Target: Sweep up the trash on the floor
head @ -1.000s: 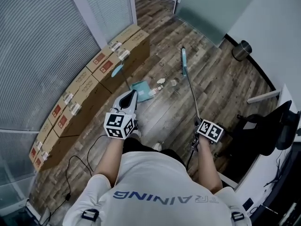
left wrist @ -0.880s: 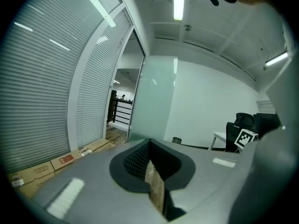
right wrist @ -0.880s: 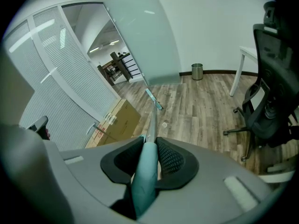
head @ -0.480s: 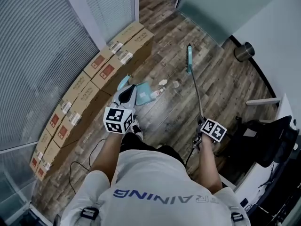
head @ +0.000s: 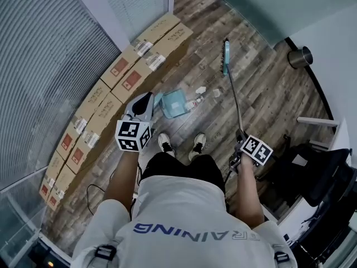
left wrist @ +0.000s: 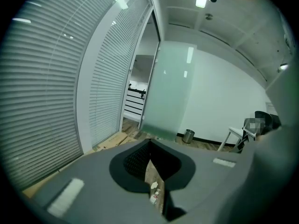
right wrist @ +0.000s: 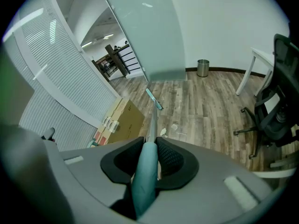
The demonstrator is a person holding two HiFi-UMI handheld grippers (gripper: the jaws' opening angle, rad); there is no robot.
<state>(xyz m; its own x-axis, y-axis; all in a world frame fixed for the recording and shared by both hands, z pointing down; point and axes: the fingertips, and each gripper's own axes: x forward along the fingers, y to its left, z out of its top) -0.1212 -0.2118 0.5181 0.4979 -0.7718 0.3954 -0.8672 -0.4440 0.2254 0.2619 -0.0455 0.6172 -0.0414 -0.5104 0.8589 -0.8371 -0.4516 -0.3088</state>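
My right gripper has its jaws clamped on the long teal-handled broom. The broom's brush lies well ahead, beyond the small white scraps of trash. My left gripper has its jaws closed with nothing seen between them, and the teal plastic dustpan is just ahead. The step in hand is lining up the sweep. Next, in my judgement, the brush must draw the scraps back towards the pan.

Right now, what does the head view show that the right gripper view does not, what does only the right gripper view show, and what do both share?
Only the head view: the person's shoes and white shirt.
Only the right gripper view: the right gripper shut on the broom's teal grip, and the room beyond the doorway.
Both: the broom, the boxes, the bin, the trash on the floor and the chair.
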